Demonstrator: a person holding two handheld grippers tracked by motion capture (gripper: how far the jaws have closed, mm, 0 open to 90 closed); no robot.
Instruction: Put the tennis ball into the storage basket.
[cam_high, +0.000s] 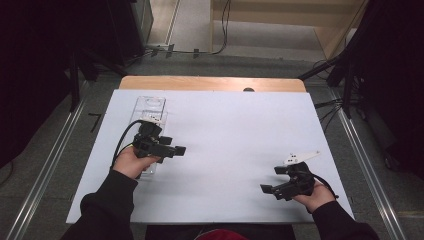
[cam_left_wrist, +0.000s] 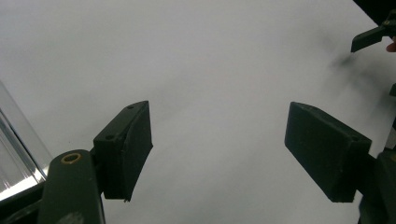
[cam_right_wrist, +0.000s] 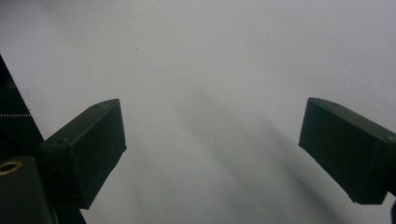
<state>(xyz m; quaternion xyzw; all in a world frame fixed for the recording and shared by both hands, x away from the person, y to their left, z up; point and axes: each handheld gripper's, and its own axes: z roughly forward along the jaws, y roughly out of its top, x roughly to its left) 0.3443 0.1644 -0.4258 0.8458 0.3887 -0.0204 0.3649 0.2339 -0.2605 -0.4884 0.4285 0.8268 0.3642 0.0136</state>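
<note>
The clear plastic tray lies on the left part of the white counter, partly under the left gripper, which hovers just beside it. Its jaws stand apart with nothing between them. The right gripper waits near the front right edge, jaws also released and empty, with a small white piece just behind it. To take the tray well, I think the left jaws should come down squarely over one thin wall before closing.
</note>
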